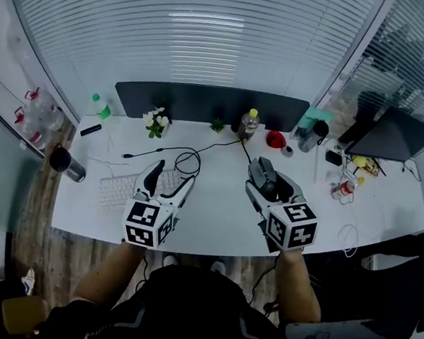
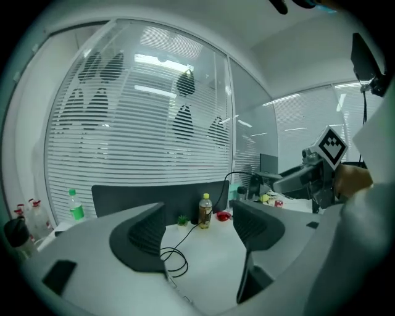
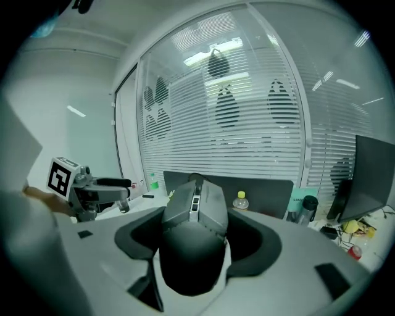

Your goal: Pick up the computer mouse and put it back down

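Observation:
A dark grey computer mouse [image 3: 194, 228] sits lengthwise between the jaws of my right gripper [image 3: 197, 237], which is shut on its sides. In the head view the mouse [image 1: 265, 177] and the right gripper [image 1: 260, 174] hang in the air above the white desk [image 1: 214, 218]. The mouse's black cable [image 1: 199, 152] loops over the desk towards the back. My left gripper [image 1: 170, 176] is held up over the white keyboard [image 1: 116, 189]. In its own view the left gripper [image 2: 197, 228] stands open with nothing between its pads.
A dark divider panel [image 1: 211, 103] lines the desk's back edge. In front of it stand a yellow-capped bottle [image 1: 250, 122], a small plant [image 1: 156, 121], a red object [image 1: 275, 139] and a dark screen [image 1: 396, 135] with clutter at right. A black tumbler [image 1: 66, 163] sits at the left end.

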Available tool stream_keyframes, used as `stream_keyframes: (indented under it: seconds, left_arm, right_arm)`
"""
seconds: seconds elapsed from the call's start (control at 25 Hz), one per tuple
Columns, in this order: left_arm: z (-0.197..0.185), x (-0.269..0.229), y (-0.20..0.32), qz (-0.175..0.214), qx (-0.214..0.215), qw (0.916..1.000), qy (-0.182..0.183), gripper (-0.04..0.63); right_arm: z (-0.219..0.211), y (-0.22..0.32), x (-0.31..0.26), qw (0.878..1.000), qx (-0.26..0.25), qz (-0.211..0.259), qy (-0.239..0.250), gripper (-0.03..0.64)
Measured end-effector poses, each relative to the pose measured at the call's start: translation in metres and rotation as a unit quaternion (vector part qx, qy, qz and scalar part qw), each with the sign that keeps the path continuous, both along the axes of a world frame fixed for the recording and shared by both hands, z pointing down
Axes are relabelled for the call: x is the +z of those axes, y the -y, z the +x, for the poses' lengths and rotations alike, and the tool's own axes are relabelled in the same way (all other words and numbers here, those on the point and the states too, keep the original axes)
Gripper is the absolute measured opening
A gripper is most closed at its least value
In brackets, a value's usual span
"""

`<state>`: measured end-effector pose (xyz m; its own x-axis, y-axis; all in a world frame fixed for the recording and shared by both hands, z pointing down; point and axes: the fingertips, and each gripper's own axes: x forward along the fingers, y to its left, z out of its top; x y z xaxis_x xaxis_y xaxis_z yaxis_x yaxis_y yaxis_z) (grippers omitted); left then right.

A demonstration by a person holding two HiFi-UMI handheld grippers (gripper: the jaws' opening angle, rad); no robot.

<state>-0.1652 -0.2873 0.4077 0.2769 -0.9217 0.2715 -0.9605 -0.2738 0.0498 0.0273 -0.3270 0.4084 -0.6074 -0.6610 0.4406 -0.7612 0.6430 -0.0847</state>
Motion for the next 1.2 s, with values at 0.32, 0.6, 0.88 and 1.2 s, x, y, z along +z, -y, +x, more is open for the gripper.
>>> stream_keyframes:
  seconds: [0.32, 0.6, 0.88, 1.2]
  left_arm:
    - [0.004, -0.011, 0.0, 0.009, -0.001, 0.9999, -0.008, 0.356]
    - [0.033, -0.012, 0.006, 0.015, 0.018, 0.9997, -0.008, 0.273]
    - [0.072, -0.006, 0.019, 0.007, 0.05, 0.9987, -0.008, 0.273]
    - [0.114, 0.006, 0.033, -0.01, 0.073, 0.9972, -0.01, 0.273]
  right_arm:
    - [0.004, -0.006, -0.008, 1.0, 0.004, 0.005, 0.0, 0.295]
    - [0.054, 0.001, -0.013, 0.999, 0.053, 0.01, 0.001, 0.295]
    - [0.1, 0.005, -0.012, 0.996, 0.09, 0.011, 0.0, 0.295]
    - [0.138, 0.012, -0.001, 0.994, 0.109, 0.0, -0.002, 0.295]
